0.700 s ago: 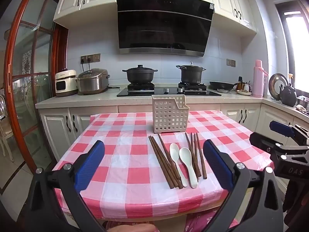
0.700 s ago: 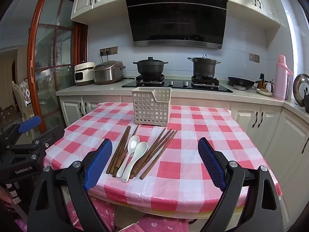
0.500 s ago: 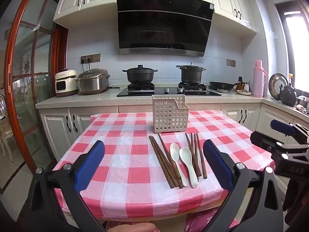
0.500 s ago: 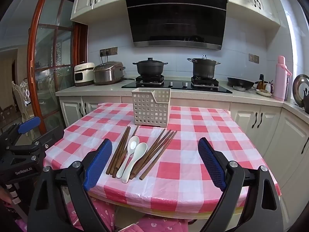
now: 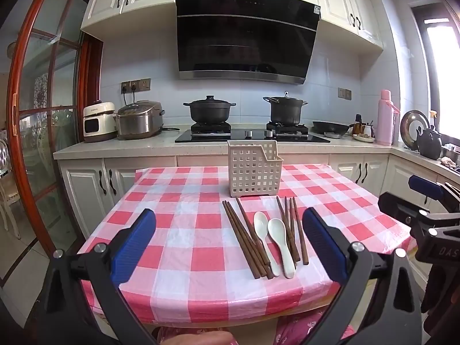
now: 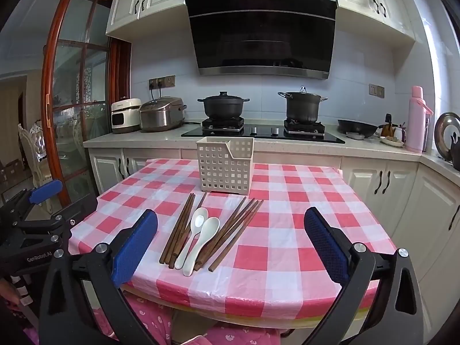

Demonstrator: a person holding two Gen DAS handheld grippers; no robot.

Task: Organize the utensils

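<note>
Two white spoons (image 5: 276,241) (image 6: 198,235) lie side by side near the table's front edge. One bundle of brown chopsticks (image 5: 245,237) (image 6: 179,227) lies left of them and another (image 5: 291,227) (image 6: 230,231) lies right. A cream perforated utensil basket (image 5: 254,171) (image 6: 225,168) stands upright behind them. My left gripper (image 5: 228,243) is open and empty, hovering before the table's front edge. My right gripper (image 6: 230,243) is open and empty there too. Each gripper shows at the edge of the other's view, the right (image 5: 425,201) and the left (image 6: 43,198).
The table wears a pink-and-white checked cloth (image 5: 184,230) (image 6: 287,230). Behind it runs a counter (image 5: 115,149) with a stove, two black pots, a rice cooker and a pink thermos (image 5: 385,120). A glass door (image 5: 43,143) stands left.
</note>
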